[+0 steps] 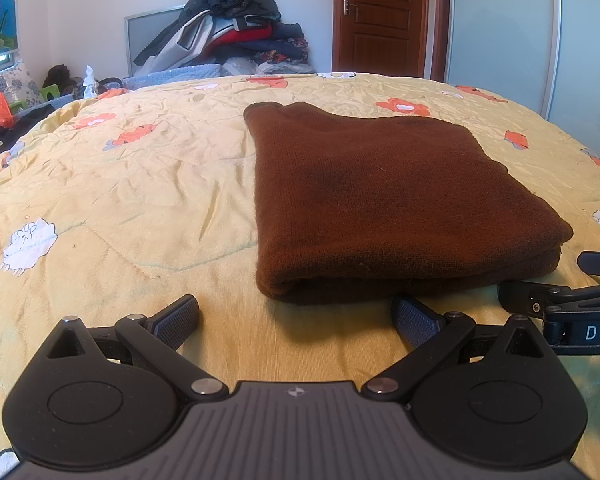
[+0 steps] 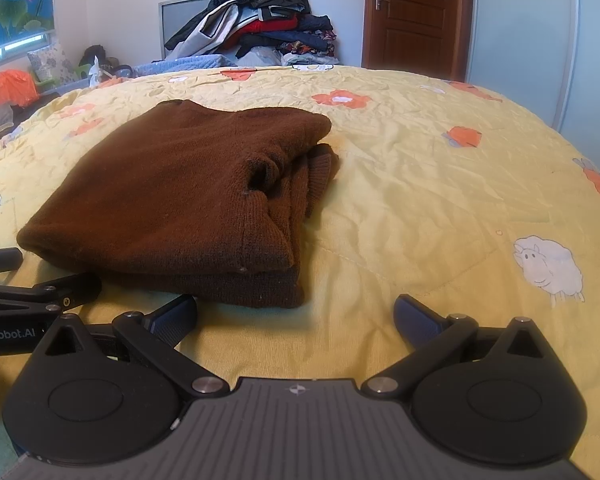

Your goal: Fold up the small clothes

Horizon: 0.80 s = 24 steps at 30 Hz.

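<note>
A brown knitted sweater (image 1: 380,200) lies folded into a thick rectangular bundle on the yellow quilt (image 1: 140,184) of the bed, which is printed with orange flowers and white sheep. All places below are given relative to the sweater.

The left gripper (image 1: 296,316) sits just in front of the sweater's near folded edge, low over the quilt. Its fingers (image 1: 178,320) are spread wide apart and have hold of nothing; the near edge of the sweater lies just beyond the gap between them, not touching either pad.

The right gripper (image 2: 296,316) is in front of the sweater's near right corner, also low over the quilt. Its fingers (image 2: 416,320) are likewise spread wide with nothing between them (only bare quilt shows in the gap). From this side the sweater (image 2: 180,192) shows its stacked layers, with a ribbed cuff or hem poking out at the far right edge.

Each gripper shows at the edge of the other's view, so the two sit side by side in front of the sweater.

Behind the sweater, past the far edge of the bed, a pile of clothes (image 1: 236,28) is heaped against the wall, and to the right of that stands a brown wooden door (image 1: 384,16).
</note>
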Motion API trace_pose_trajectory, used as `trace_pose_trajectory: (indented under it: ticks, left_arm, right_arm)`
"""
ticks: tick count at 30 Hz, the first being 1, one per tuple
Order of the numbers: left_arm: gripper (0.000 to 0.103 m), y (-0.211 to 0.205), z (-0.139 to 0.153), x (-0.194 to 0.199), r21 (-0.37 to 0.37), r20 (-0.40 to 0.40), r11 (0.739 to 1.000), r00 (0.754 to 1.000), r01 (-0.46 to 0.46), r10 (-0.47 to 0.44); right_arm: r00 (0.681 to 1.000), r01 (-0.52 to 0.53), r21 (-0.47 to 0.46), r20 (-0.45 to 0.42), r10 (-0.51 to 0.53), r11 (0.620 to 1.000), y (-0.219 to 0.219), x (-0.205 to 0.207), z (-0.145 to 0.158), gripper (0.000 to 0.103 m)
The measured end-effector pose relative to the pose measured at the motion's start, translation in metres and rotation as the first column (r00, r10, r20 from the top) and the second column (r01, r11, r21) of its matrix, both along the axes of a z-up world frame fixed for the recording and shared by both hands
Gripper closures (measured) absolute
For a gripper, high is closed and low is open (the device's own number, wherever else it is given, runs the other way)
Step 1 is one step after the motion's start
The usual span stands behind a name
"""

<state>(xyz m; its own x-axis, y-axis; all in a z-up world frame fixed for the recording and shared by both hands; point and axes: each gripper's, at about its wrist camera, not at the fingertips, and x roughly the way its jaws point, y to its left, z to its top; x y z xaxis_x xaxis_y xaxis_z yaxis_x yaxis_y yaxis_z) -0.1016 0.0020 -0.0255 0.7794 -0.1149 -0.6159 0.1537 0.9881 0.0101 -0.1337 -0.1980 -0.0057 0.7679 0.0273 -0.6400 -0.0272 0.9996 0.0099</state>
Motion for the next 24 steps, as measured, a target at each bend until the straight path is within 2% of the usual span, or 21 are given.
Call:
trace_pose_trajectory:
  ticks: [24]
  left_arm:
    - [0.000,-0.0008,-0.0010,0.0011,-0.001,0.000,1.000,1.000,0.000,0.000]
  right_arm:
    - [1.000,0.003,-0.012,-0.001,-0.003,1.000,0.0018,0.0007,-0.0011,0.000]
